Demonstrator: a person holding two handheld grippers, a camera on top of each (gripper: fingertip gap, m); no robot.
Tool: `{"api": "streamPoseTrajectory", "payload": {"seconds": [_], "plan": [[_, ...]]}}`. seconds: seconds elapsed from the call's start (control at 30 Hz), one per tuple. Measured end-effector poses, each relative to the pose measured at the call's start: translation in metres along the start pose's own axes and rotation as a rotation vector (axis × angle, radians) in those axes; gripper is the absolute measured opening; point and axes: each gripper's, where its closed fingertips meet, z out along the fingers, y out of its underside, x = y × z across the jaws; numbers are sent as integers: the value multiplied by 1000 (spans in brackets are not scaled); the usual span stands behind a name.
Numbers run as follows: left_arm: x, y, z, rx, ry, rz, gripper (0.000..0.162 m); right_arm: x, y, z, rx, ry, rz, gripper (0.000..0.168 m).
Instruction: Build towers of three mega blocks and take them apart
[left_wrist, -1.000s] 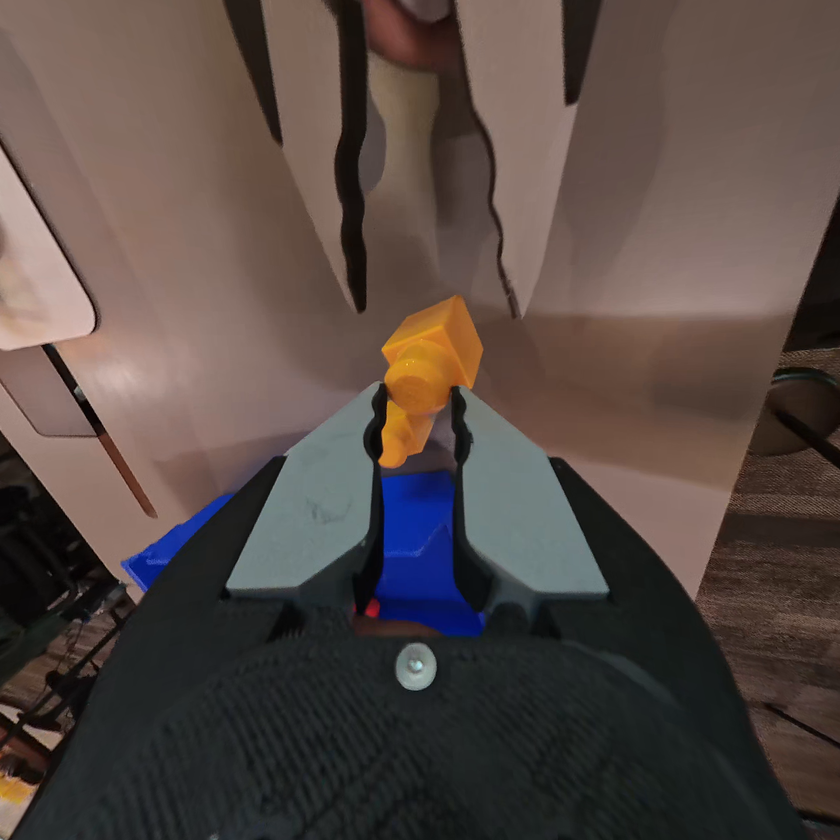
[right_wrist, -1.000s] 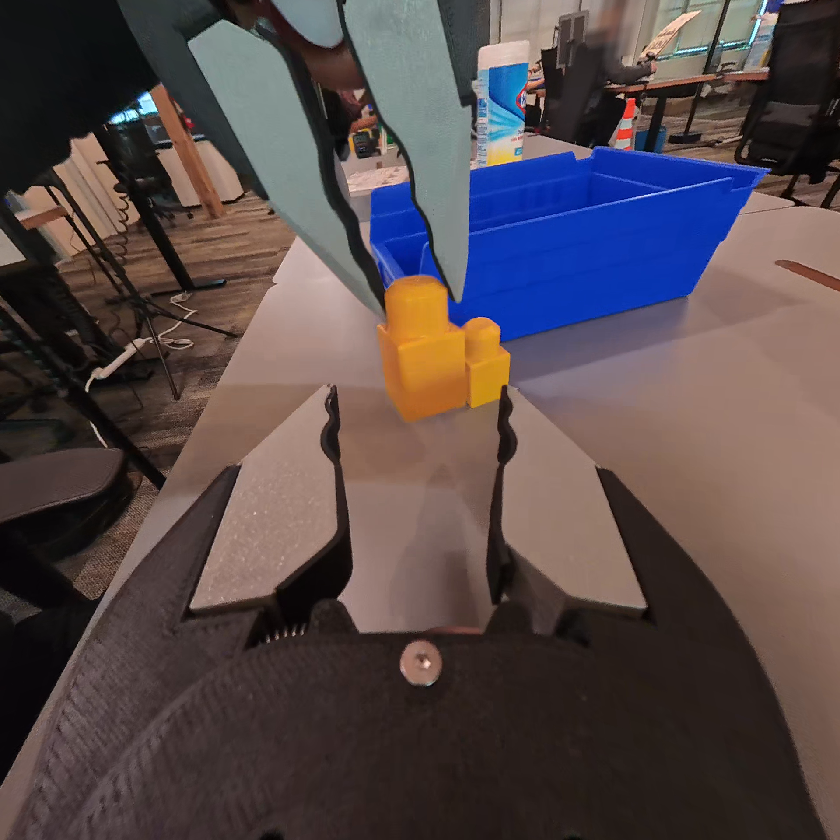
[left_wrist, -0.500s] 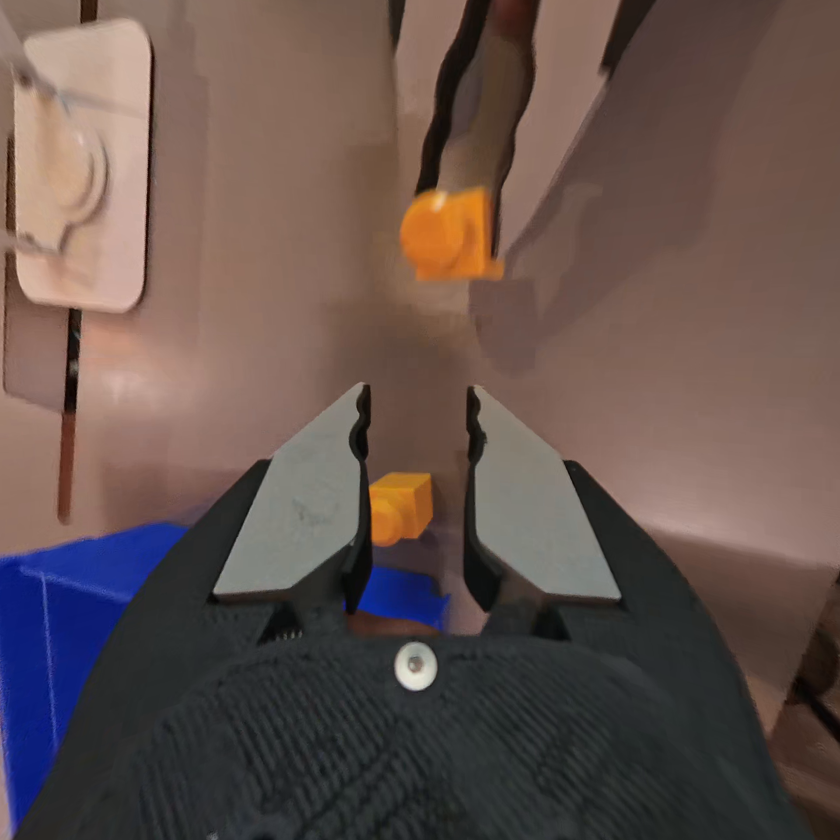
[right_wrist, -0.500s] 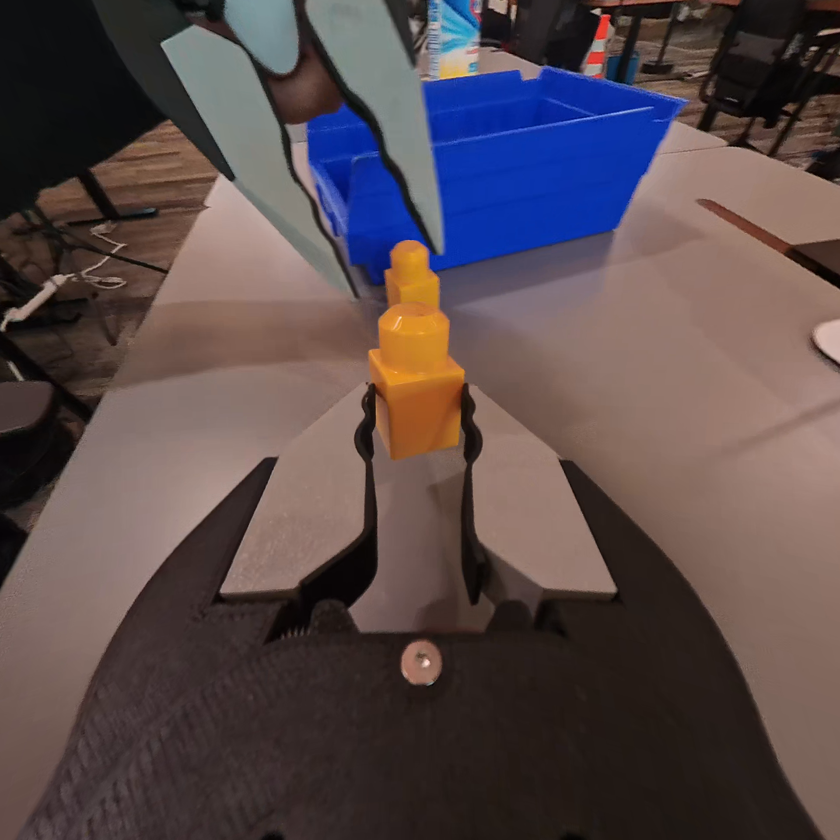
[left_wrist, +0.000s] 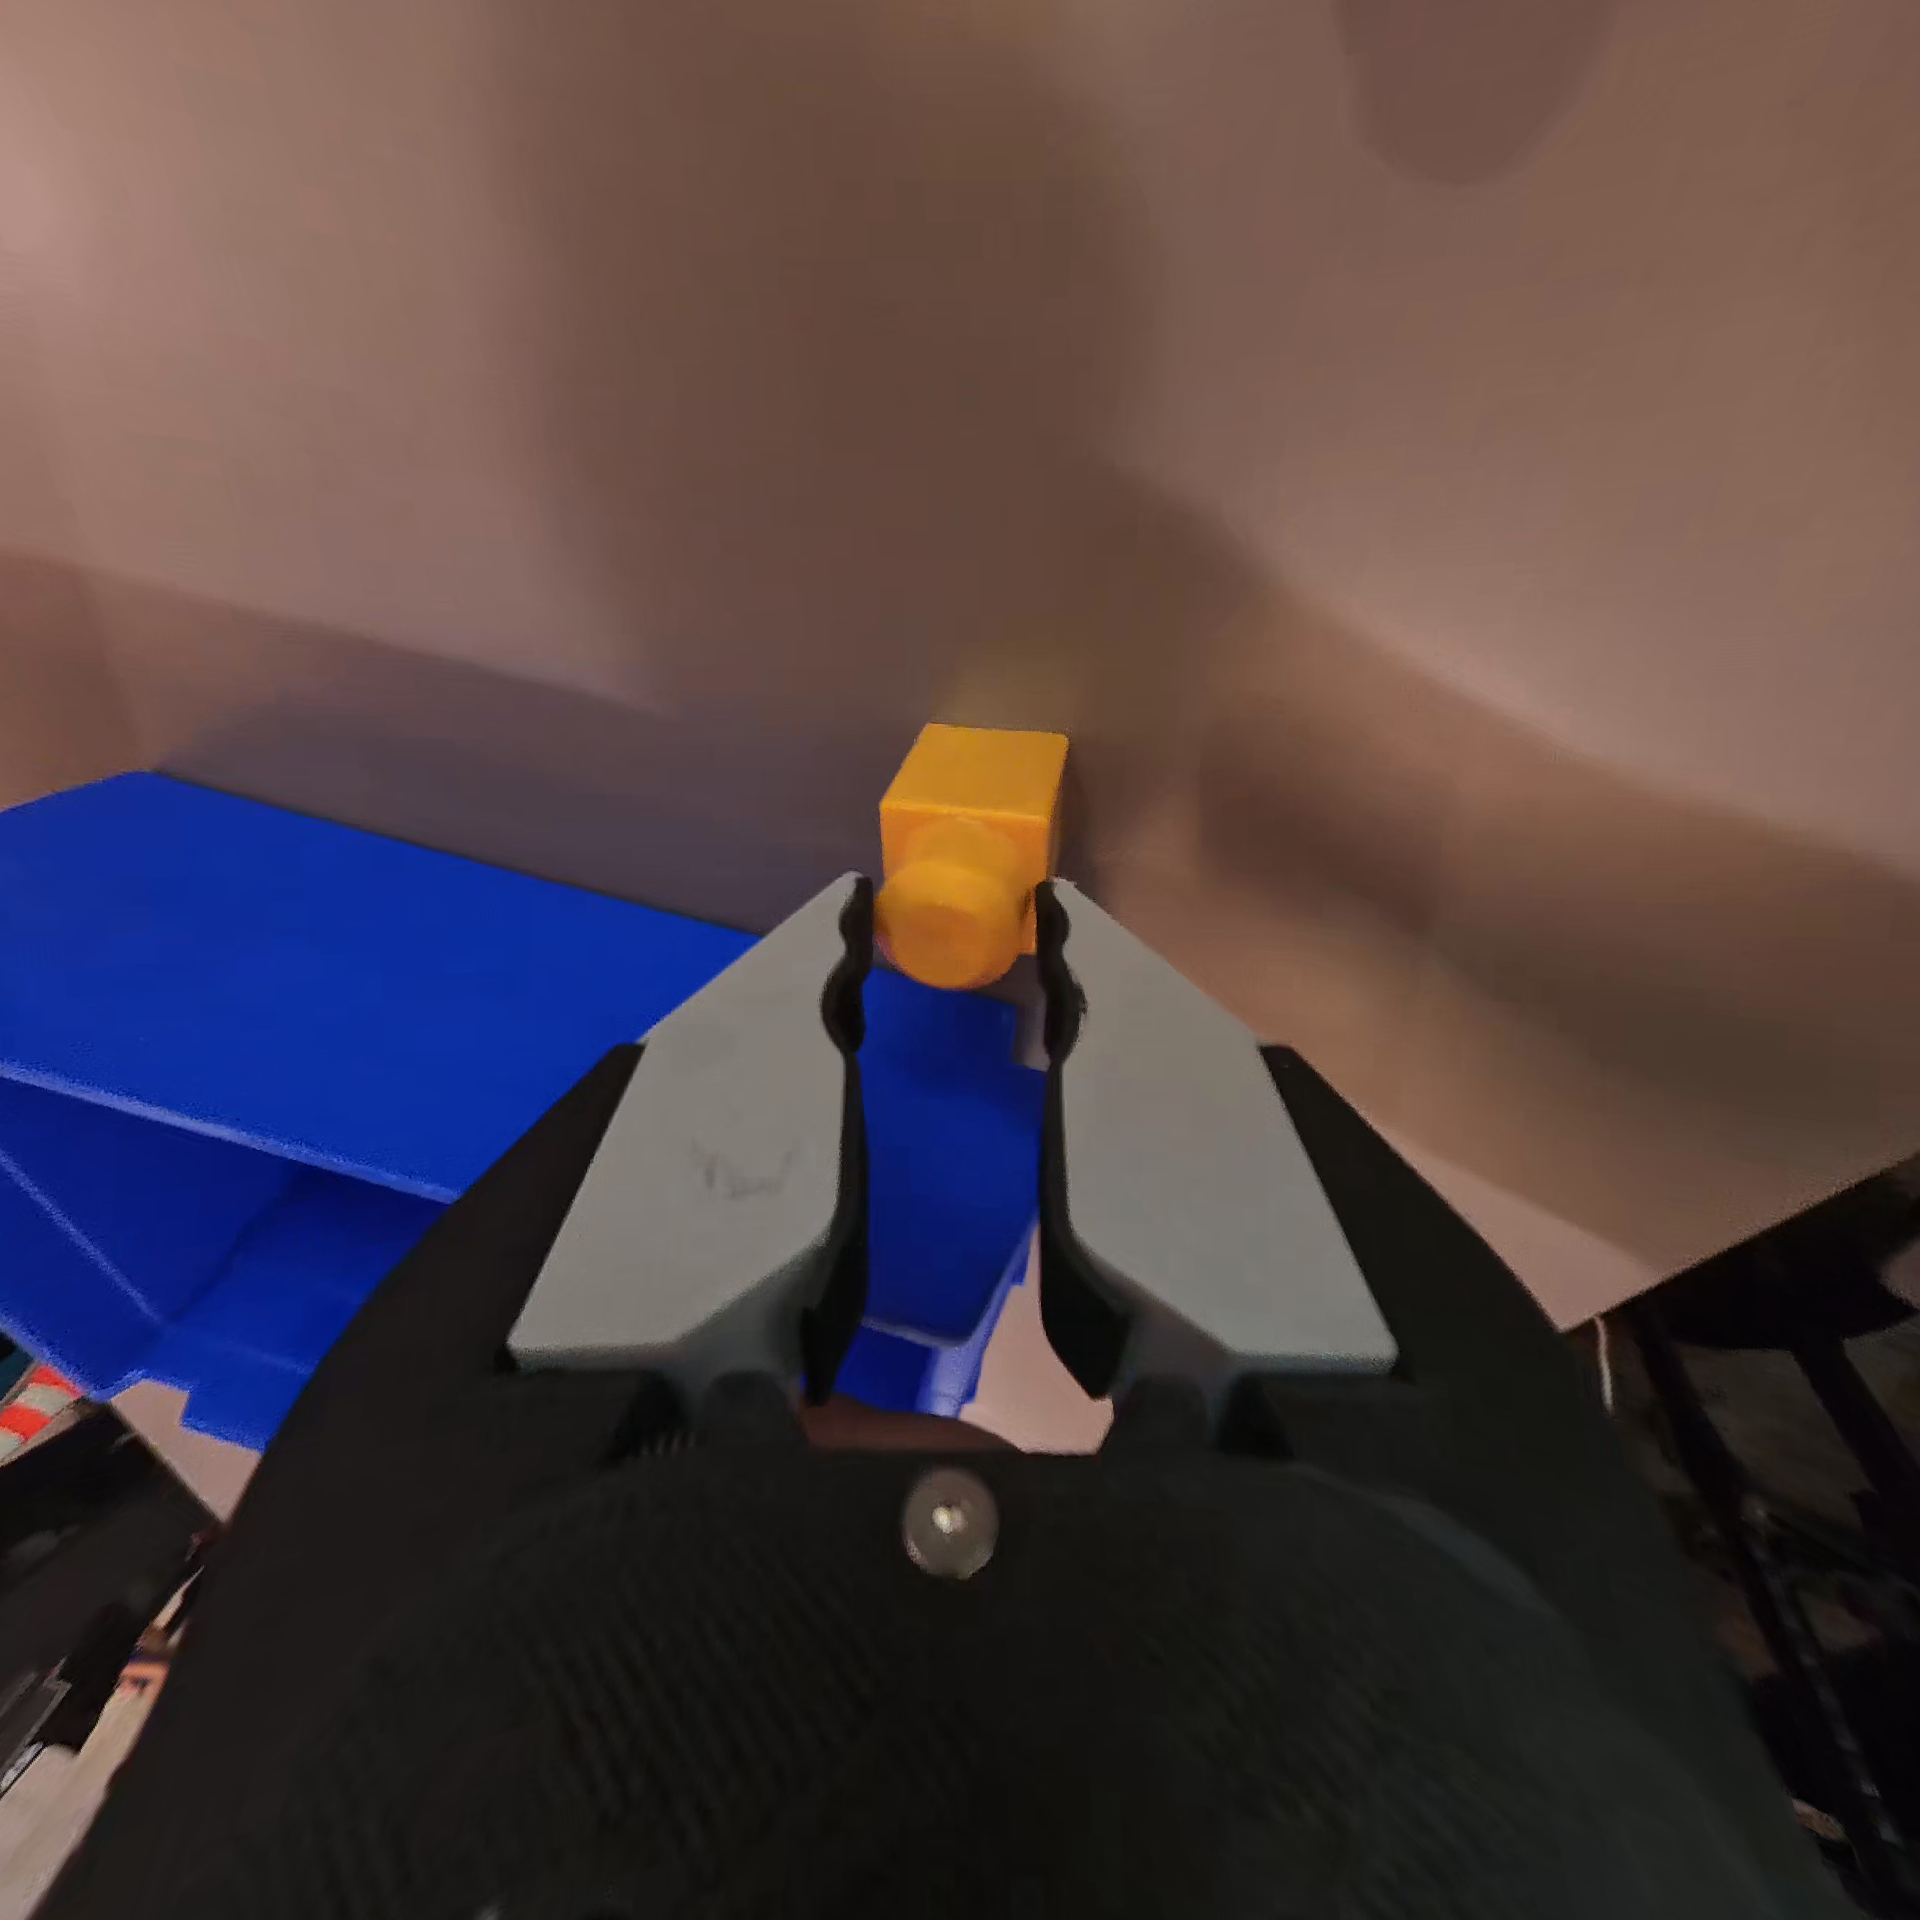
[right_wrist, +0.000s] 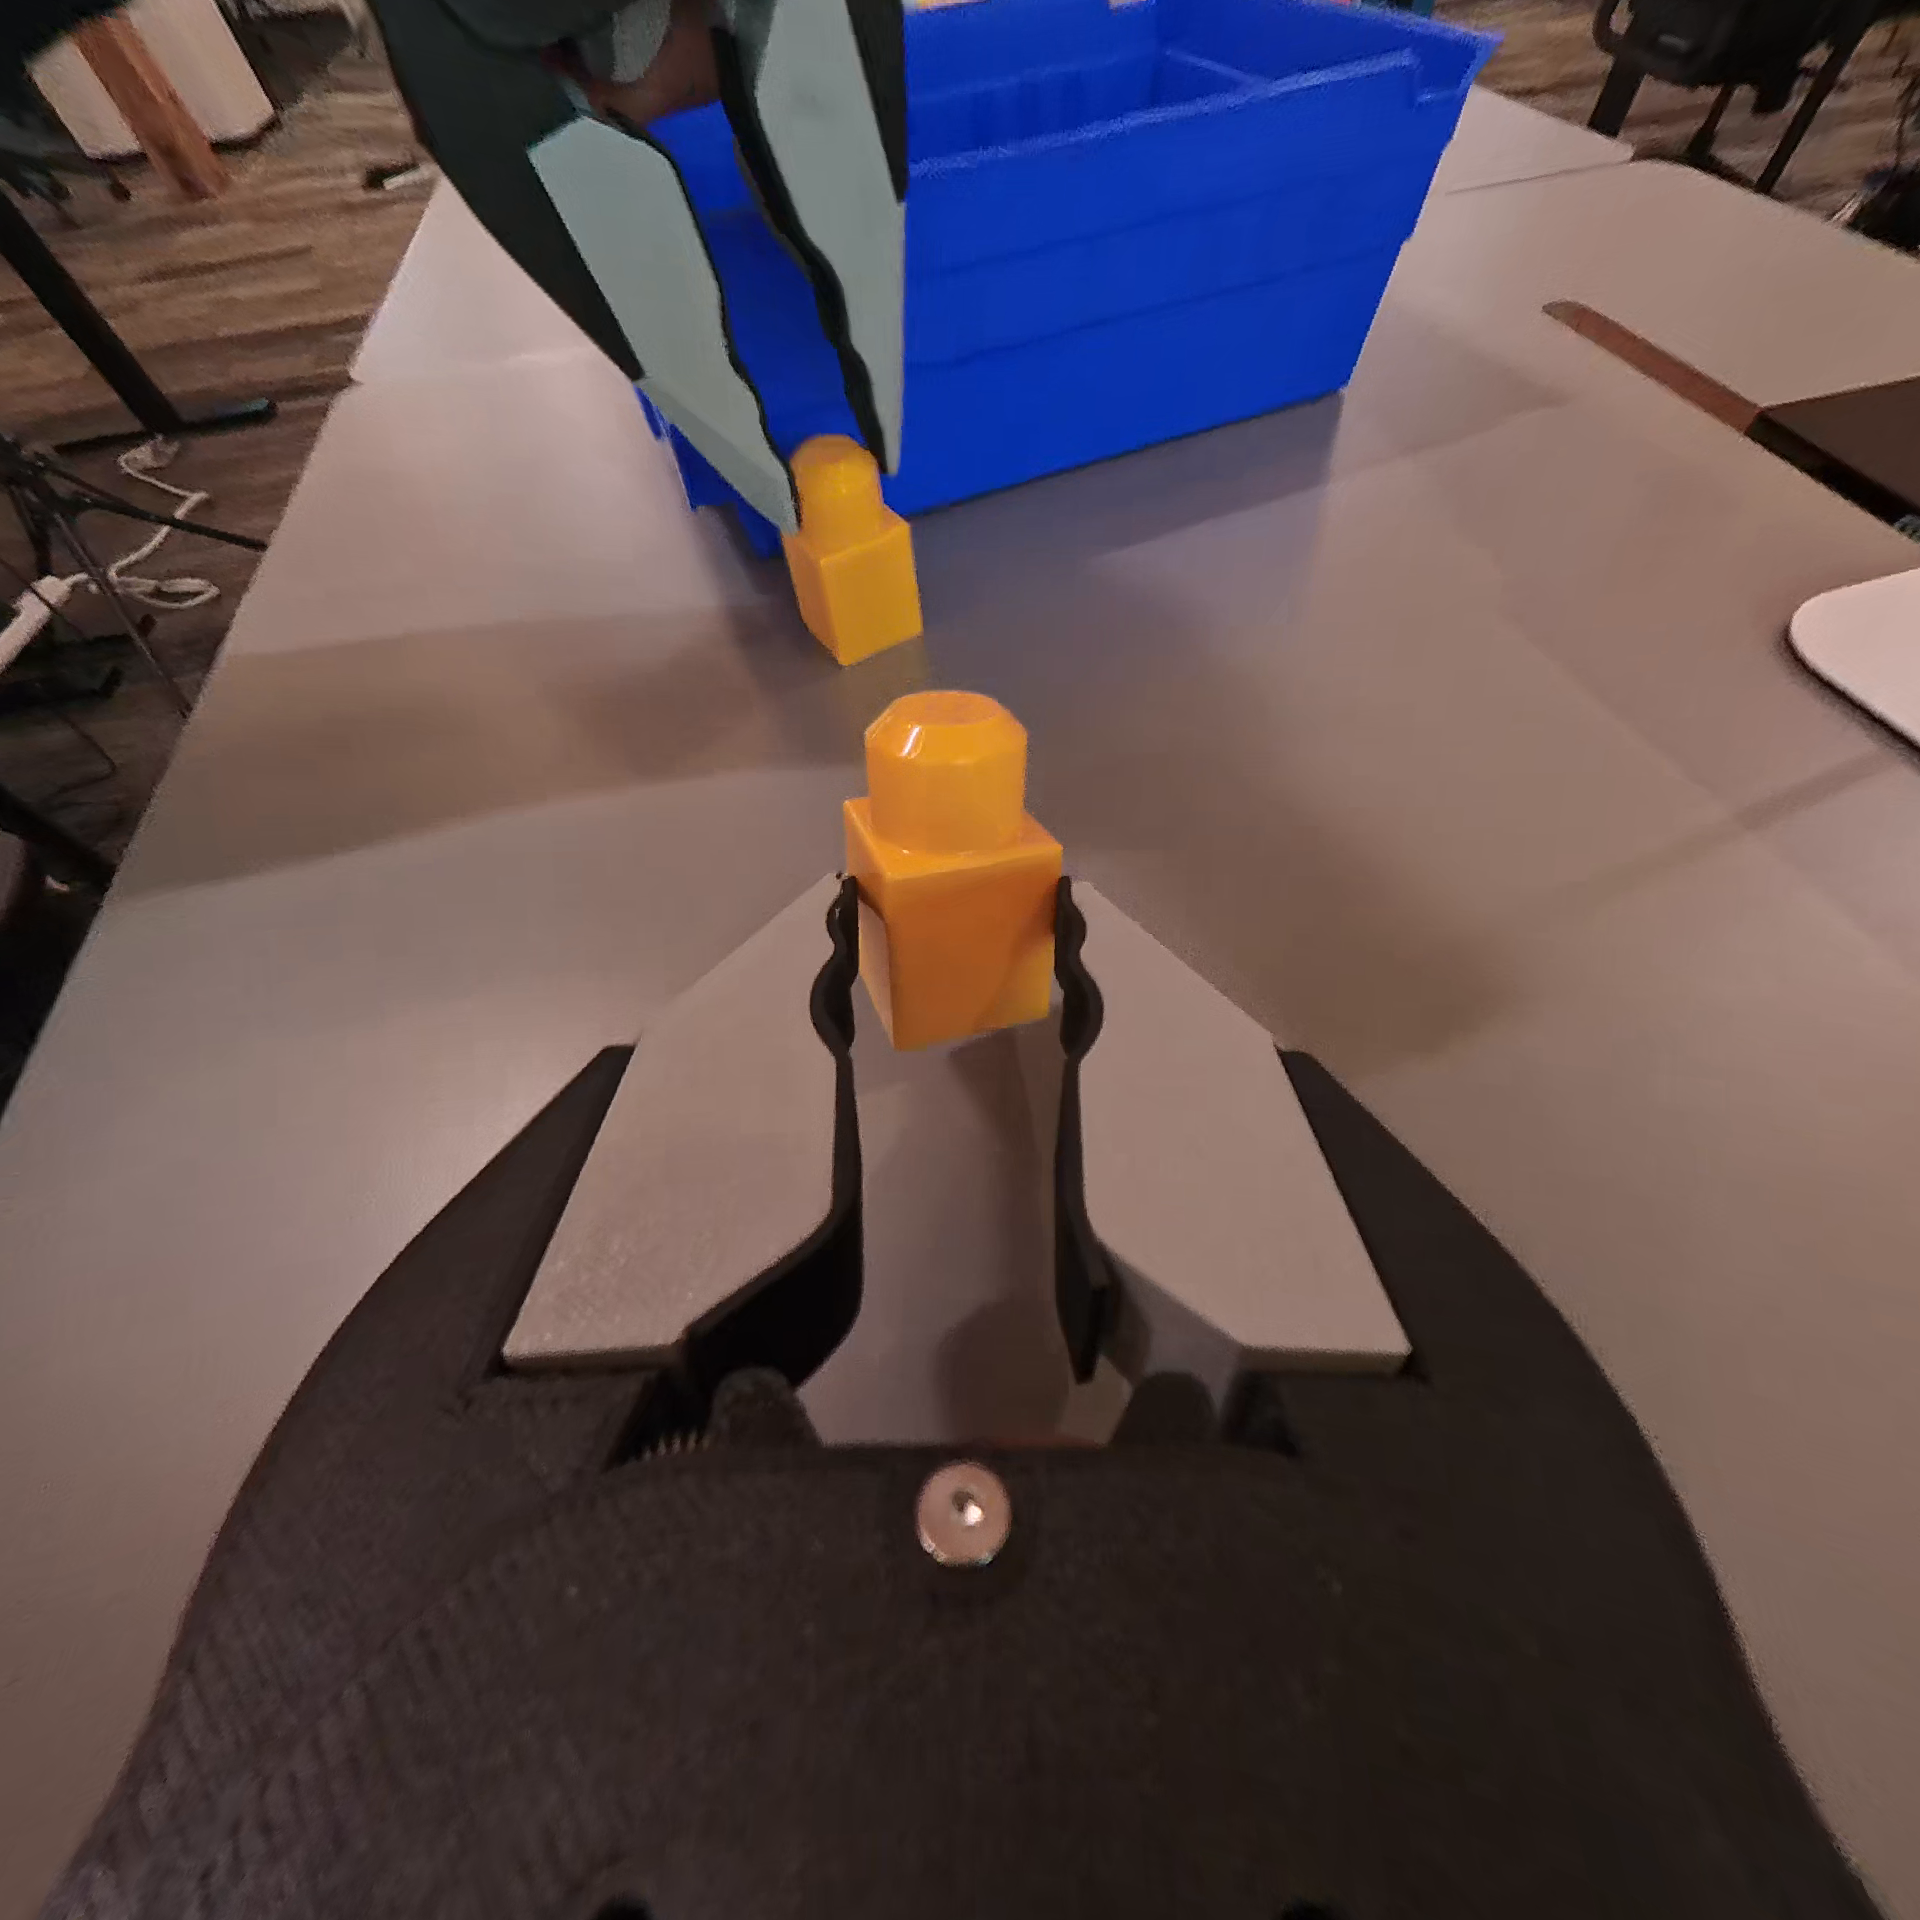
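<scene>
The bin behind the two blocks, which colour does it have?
Blue; the bin shows best in the right wrist view.

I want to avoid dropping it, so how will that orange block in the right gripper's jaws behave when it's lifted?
The orange block looks like rigid moulded plastic, so it probably won't flex. Its glossy sides may slip. The right gripper holds two flat faces, so it's unlikely to roll.

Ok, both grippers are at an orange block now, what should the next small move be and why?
Probably lift the right gripper, shut on the near orange block, over the far orange block that the left gripper steadies on the table, because stacking needs the near block above the far block's stud.
</scene>
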Motion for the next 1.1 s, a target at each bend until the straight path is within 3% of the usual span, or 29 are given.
{"api": "streamPoseTrajectory", "payload": {"seconds": [0.23, 0.5, 0.57, 0.8, 0.93, 1.03, 1.1], "plan": [[9, -19, -6, 20, 1, 93, 28, 0, 23, 8, -155, -10, 25, 35], [13, -80, -66, 310, -14, 152, 28, -6, 34, 11, -226, -18, -6, 35], [16, -99, -84, 391, -4, 161, 27, -7, 29, 8, -191, -36, -2, 53], [35, -135, -99, 435, 31, 254, 27, -3, -34, -36, 168, -70, 28, 68], [52, -148, -96, 417, 71, 311, 27, -7, -39, -38, 181, -48, -39, 55], [55, -154, -95, 407, 68, 331, 27, -16, -30, -32, 128, -82, -80, 35], [56, -156, -94, 408, 75, 325, 27, -15, -28, -31, 109, -59, -114, 33]]}}
